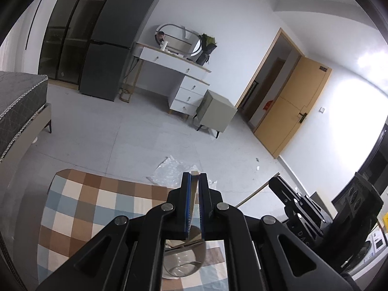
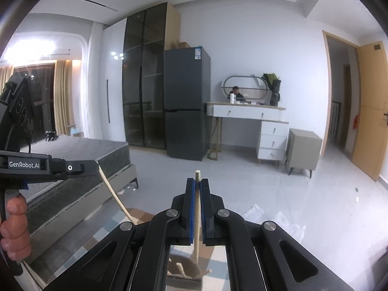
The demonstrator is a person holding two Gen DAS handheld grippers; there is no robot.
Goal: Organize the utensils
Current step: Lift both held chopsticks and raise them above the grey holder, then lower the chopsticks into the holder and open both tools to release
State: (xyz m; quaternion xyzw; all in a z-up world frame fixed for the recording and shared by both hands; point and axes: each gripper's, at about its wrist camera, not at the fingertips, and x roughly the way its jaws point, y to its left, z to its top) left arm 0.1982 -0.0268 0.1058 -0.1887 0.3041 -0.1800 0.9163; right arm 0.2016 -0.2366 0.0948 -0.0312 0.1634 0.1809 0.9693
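Observation:
My left gripper [image 1: 194,178] is shut on a flat pale wooden handle [image 1: 193,194] whose tip sticks out past the fingertips. Under the fingers shows a shiny rounded metal part [image 1: 184,262]; I cannot tell if it belongs to that utensil. In the right wrist view the left gripper [image 2: 95,167] sits at the left in a hand [image 2: 14,228], the pale handle [image 2: 114,194] slanting down from it. My right gripper [image 2: 197,181] is shut on a round wooden stick [image 2: 197,208]. Below it is a brown round holder [image 2: 186,266] with wooden pieces. Both hang above a checkered mat [image 1: 97,206].
A bed [image 2: 80,150] stands at the left, a dark fridge [image 2: 186,101] and glass cabinet [image 2: 143,77] at the far wall. A white dresser [image 2: 269,126], a grey nightstand [image 2: 303,148] and an open wooden door [image 2: 371,106] are further right. Crumpled plastic film [image 1: 169,167] lies on the floor.

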